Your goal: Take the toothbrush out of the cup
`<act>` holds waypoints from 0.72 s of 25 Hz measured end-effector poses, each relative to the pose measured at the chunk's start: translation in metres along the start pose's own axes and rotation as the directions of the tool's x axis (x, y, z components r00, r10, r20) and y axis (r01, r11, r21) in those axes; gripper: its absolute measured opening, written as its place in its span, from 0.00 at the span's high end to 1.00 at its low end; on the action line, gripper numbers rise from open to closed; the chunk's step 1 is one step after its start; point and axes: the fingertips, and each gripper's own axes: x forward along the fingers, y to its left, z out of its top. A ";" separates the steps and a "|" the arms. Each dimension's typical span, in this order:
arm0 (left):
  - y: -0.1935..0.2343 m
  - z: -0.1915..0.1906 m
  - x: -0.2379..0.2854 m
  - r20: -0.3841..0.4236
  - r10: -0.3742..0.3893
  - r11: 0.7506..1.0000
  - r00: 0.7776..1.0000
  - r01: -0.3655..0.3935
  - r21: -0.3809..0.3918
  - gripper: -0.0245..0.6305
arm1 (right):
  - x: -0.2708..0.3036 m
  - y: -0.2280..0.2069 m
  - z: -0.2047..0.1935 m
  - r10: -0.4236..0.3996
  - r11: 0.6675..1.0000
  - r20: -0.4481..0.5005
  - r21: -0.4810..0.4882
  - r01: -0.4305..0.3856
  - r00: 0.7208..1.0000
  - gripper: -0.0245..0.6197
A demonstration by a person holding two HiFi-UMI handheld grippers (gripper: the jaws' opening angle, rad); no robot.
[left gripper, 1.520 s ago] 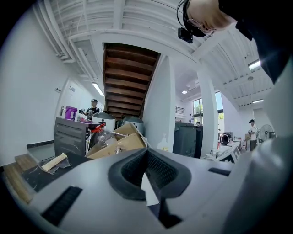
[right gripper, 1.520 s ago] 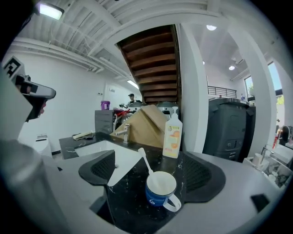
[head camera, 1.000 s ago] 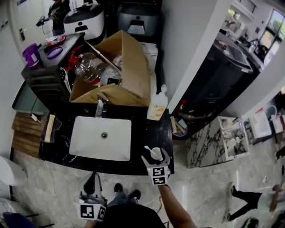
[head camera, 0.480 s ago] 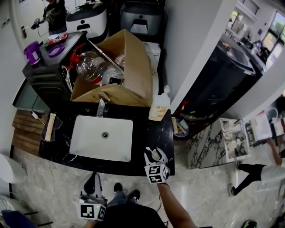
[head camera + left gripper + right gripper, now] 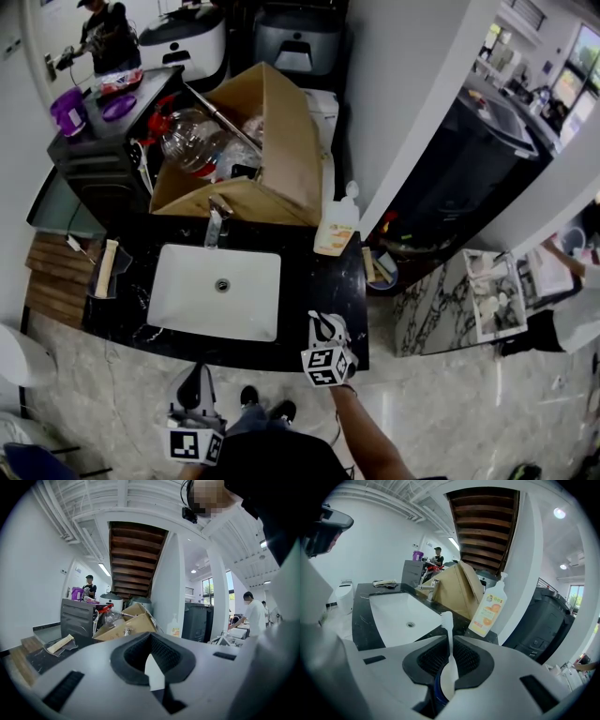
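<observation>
Black countertop (image 5: 314, 291), front edge toward the person. Open cardboard box (image 5: 281, 141) behind it, full of clutter, leaning over the back edge. White sink (image 5: 187, 300) set in the counter's left and middle, with the faucet (image 5: 214, 223) at its back rim. Small tray (image 5: 106, 270) at the far left end. Soap bottle (image 5: 336, 230) upright at the back right, well apart from the work.

Left gripper (image 5: 195, 375) hangs in front of the counter, below its edge. Jaws together, nothing between them.

Right gripper (image 5: 325, 330) sits over the counter's front right corner, just right of the sink, tilted downward. Its jaws are closing with the toothbrush (image 5: 450, 658) between them, pads against the white handle. Brush head sticks up past the jaw tips, toward the sink.

Cup (image 5: 436, 692) sits directly under the jaws. Only a dark curved edge shows beneath the handle. In the head view the gripper body covers it, so whether the brush's lower end is inside cannot be told.
</observation>
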 end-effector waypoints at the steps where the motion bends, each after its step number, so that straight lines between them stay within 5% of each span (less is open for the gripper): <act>1: 0.000 0.000 0.000 0.001 -0.001 1.000 1.000 0.001 0.000 0.96 | 0.000 0.000 0.001 -0.002 1.000 -0.001 -0.010 0.002 1.000 0.88; 10: -0.001 0.000 -0.002 0.007 -0.007 1.000 1.000 0.007 -0.002 0.96 | -0.004 -0.001 0.007 -0.019 0.999 0.028 -0.050 0.021 0.999 0.90; 18: -0.007 0.003 0.000 0.018 -0.040 0.999 0.999 0.040 0.003 0.96 | -0.029 -0.014 0.033 -0.072 0.997 0.121 0.007 0.072 0.990 0.90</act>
